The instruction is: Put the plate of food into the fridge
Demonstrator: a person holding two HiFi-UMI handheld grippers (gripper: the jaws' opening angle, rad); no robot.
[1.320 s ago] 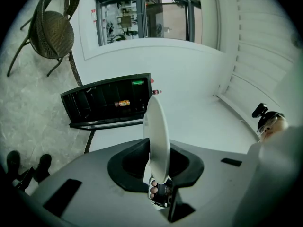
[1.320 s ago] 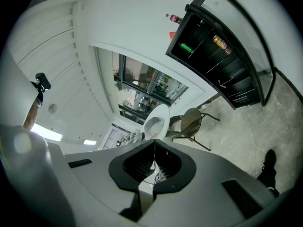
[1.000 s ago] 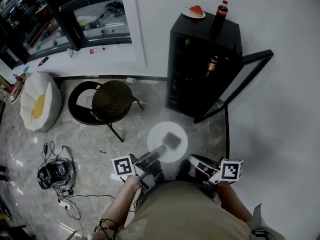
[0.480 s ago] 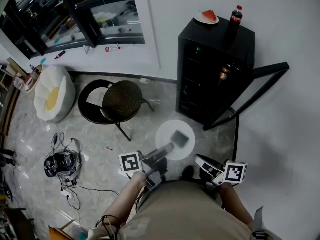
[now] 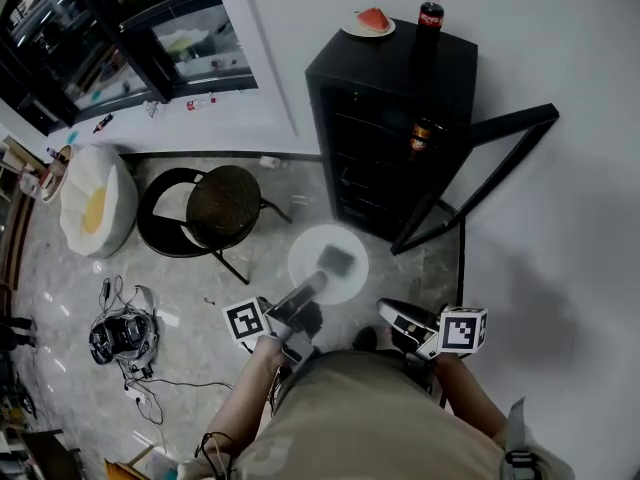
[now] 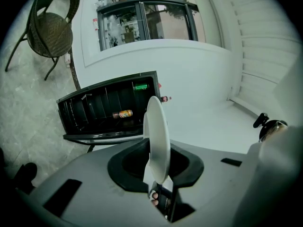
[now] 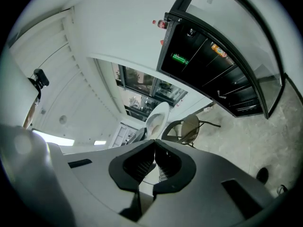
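Plate (image 5: 306,256) clamped by its rim in left gripper (image 6: 157,167), near the open fridge (image 5: 390,98). Right gripper (image 7: 154,142) closed, empty. Keep plate level on approach (edge grip may let it tip); enter squarely.

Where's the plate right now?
Head view, centre: the white plate is clamped in the left tongs, just short of the open black fridge, right of the wicker chair.

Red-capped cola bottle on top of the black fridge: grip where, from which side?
Probably the red-capped cola bottle around its red label, jaws level, from the front: it stands upright and round, and the white plate of watermelon sits to its left.
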